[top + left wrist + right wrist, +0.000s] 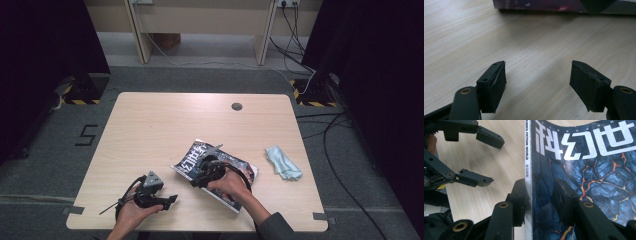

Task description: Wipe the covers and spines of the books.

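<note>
A magazine (190, 159) with a dark cracked-lava cover and large white characters lies flat on the wooden table (165, 120), toward the front right. My right gripper (199, 181) hovers over its near-left edge. In the right gripper view (540, 183) one jaw sits beside the white spine and the other over the cover (586, 170), with a gap between them and no pad pressing. My left gripper (174, 199) rests low on the table at the front left, open and with nothing in it (537, 75). It points at the magazine's edge (536, 5) and also appears in the right gripper view (495, 162).
A crumpled light blue cloth (283, 162) lies on the table to the right of the magazine. A round cable port (237, 106) sits near the far edge. Cables run across the floor on the right, and dark curtains flank both sides.
</note>
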